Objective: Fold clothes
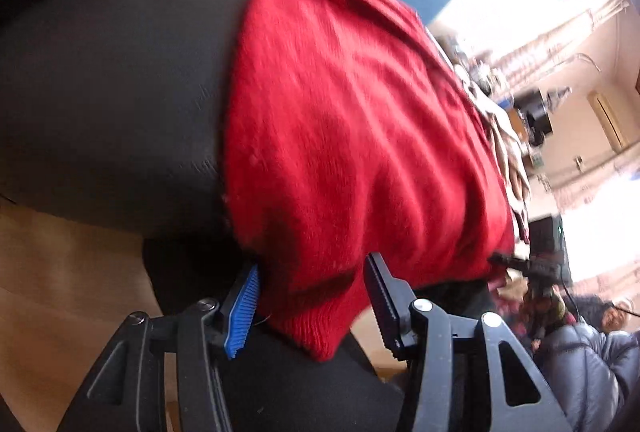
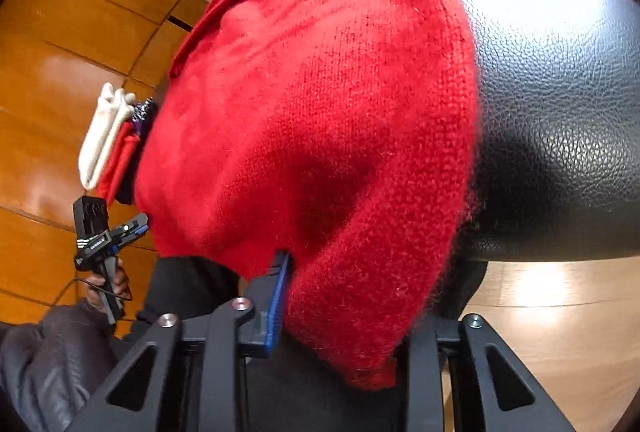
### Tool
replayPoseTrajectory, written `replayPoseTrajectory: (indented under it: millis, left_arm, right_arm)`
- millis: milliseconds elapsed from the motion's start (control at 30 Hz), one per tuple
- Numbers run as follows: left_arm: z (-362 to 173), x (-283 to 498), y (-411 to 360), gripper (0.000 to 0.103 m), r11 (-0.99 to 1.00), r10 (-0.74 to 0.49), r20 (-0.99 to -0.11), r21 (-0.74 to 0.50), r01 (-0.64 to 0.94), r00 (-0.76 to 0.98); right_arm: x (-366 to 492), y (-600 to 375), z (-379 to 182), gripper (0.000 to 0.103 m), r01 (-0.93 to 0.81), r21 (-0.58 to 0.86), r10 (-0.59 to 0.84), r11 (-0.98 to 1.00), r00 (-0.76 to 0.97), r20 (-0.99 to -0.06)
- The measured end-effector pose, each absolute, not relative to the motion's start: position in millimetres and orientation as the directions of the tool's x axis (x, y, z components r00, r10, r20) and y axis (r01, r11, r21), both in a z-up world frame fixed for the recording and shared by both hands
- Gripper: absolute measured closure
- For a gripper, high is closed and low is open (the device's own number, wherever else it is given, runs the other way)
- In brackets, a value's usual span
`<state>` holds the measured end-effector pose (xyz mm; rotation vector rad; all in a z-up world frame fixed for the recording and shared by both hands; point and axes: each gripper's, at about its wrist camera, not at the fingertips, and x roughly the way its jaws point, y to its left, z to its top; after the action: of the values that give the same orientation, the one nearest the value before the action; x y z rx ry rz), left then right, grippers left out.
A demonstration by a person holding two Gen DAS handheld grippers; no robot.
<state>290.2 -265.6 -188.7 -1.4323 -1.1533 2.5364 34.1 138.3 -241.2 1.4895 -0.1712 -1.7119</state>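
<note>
**Red sweater spread on a black leather seat, one corner between each gripper's fingers**

A red knit sweater (image 1: 352, 119) lies draped over a black leather surface (image 1: 112, 79), which is rounded and pebbled in the right wrist view (image 2: 560, 119). The sweater's near hem hangs over the front edge of the seat toward both cameras.

In the left wrist view, the left gripper (image 1: 312, 306) has its two fingers set apart, with a hanging corner of the sweater between them. The blue ribbed pad (image 1: 242, 312) touches the left side of the cloth, while the black toothed finger (image 1: 382, 296) stands just beside the right side with a small gap showing. The jaws are open around the cloth, not pressed onto it.

In the right wrist view, the right gripper (image 2: 340, 312) also has the sweater's lower corner hanging between its fingers. The blue pad (image 2: 278, 304) lies against the left edge of the cloth; the other finger is hidden behind the red knit, so I cannot tell whether the jaws are pinching the cloth or only standing around it.

That view also shows the left gripper (image 2: 138, 226) at the sweater's far corner, held by a hand (image 2: 110, 282) in a dark sleeve (image 2: 48, 348). Beside the sweater at the seat's far side lies a stack of folded clothes (image 2: 104, 139), white and red. The floor (image 2: 60, 71) below is glossy wood.
</note>
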Motion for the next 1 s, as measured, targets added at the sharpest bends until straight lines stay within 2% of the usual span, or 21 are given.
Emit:
replayPoseTrajectory:
  millis: [33,233,333,400,433,533,633,1000]
  left_arm:
    - [-190.6,292.4,-267.9,0.053,-0.714,0.354,-0.732,-0.613,0.337,-0.582]
    - [-196.9,309.7,-295.1,0.051,-0.647,0.308,-0.721,-0.637,0.419,-0.621]
    - [-192.5,301.2,-286.5,0.049,-0.677,0.338,-0.683,-0.655,0.337,-0.648]
    - [-197.5,289.0,-273.3,0.047,-0.704,0.372,-0.703,-0.639,0.309,-0.606]
    - [-200.4,284.6,-267.1,0.052,-0.704,0.406,-0.702,-0.648,0.29,-0.585]
    - [-197.8,279.3,-248.1,0.084,-0.702,0.486,-0.694,-0.672,0.236,-0.532]
    - [-174.3,282.9,-248.1,0.087,-0.646,0.531,-0.61,-0.74,0.185,-0.588]
    - [-77.3,269.3,-297.0,0.091,-0.538,0.523,-0.301,-0.842,-0.035,-0.797]
  right_arm:
    - [34.3,138.9,-240.0,0.084,0.496,0.59,-0.656,-0.637,0.054,-0.753]
    - [33.0,144.6,-242.6,0.085,0.508,0.588,-0.656,-0.629,0.06,-0.753]
    - [31.8,146.6,-246.4,0.082,0.491,0.601,-0.659,-0.631,0.069,-0.749]
    - [34.9,133.9,-246.5,0.082,0.484,0.6,-0.653,-0.637,0.076,-0.754]
    - [37.8,124.7,-244.9,0.082,0.488,0.591,-0.647,-0.642,0.069,-0.76]
    - [42.9,126.5,-232.6,0.087,0.491,0.61,-0.675,-0.622,0.059,-0.736]
    - [47.2,122.3,-212.7,0.092,0.507,0.649,-0.724,-0.567,0.069,-0.686]
    - [26.0,103.0,-140.0,0.092,0.533,0.741,-0.875,-0.409,0.001,-0.484]
